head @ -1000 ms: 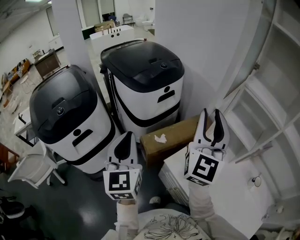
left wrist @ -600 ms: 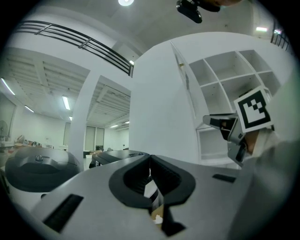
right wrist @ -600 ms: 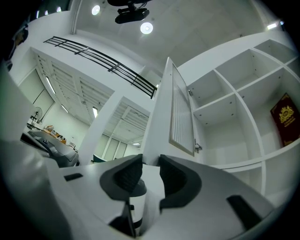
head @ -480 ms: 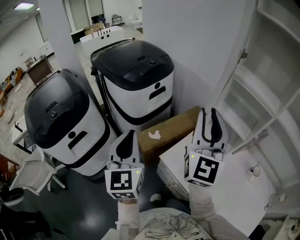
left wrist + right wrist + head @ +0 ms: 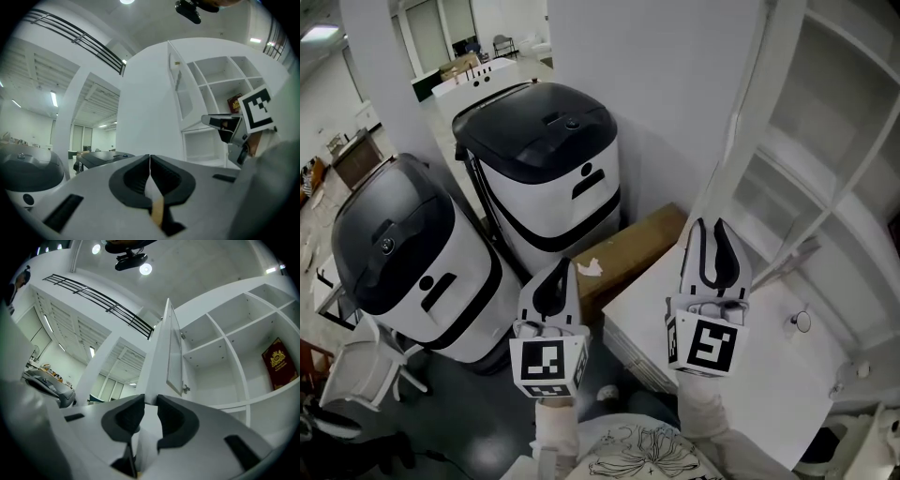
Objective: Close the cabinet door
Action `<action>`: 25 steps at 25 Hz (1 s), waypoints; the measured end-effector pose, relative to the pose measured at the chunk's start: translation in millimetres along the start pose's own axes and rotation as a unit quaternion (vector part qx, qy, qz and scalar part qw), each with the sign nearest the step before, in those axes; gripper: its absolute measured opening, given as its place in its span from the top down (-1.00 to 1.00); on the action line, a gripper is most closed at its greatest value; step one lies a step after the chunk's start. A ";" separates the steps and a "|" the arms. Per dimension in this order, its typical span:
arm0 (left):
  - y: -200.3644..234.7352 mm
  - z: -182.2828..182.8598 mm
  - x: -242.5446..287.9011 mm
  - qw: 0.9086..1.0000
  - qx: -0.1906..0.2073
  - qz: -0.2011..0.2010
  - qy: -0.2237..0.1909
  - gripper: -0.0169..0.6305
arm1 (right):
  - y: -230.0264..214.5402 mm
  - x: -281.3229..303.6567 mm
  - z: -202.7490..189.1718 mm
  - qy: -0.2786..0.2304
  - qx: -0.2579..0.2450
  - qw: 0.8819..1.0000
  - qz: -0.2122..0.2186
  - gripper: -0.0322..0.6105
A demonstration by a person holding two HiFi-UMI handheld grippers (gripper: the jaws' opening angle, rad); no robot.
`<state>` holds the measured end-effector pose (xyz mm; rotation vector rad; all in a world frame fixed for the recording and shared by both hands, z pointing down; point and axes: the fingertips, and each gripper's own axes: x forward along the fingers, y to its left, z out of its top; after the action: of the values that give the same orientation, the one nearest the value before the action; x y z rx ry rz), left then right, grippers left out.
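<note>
The white cabinet door (image 5: 748,112) stands open, swung out edge-on from the shelved cabinet (image 5: 834,159). In the right gripper view the door (image 5: 171,350) rises straight ahead of the jaws, its catch on the inner face. My right gripper (image 5: 712,227) points slightly upward at the door's lower end. Its jaws (image 5: 150,401) are closing with a narrow gap left, and no thing shows between the pads. My left gripper (image 5: 555,270) hangs lower and to the left, its jaws (image 5: 149,157) shut and empty. The door (image 5: 180,86) appears off to its right.
Two black-topped white machines (image 5: 539,159) (image 5: 394,253) stand at the left, with a cardboard box (image 5: 628,248) against the nearer one. A low white unit (image 5: 759,375) lies under my right hand. A red book (image 5: 280,362) leans in a shelf compartment. A white chair (image 5: 356,366) sits at bottom left.
Both grippers have shifted toward the cabinet, and the machines have slid left in the head view. The right gripper's jaws have narrowed from wide apart. The left stays shut.
</note>
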<state>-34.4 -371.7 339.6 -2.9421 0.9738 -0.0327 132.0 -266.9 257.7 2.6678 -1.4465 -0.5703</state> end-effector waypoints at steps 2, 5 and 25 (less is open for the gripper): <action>-8.6 0.8 2.7 1.000 0.000 -0.011 -0.001 0.93 | -6.8 -4.8 0.0 -0.001 0.000 1.000 -0.005 0.65; -20.0 1.7 7.5 1.000 0.001 -0.025 -0.001 0.93 | -17.1 -10.7 -1.5 -0.001 0.000 1.000 -0.010 0.66; -90.3 5.5 28.2 0.995 -0.001 -0.103 -0.003 0.93 | -78.1 -34.3 -10.4 0.017 0.020 0.999 -0.025 0.70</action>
<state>42.2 -316.0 338.5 -3.0287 0.6672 -0.0304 181.0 -196.4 260.4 2.7364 -1.4021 -0.5032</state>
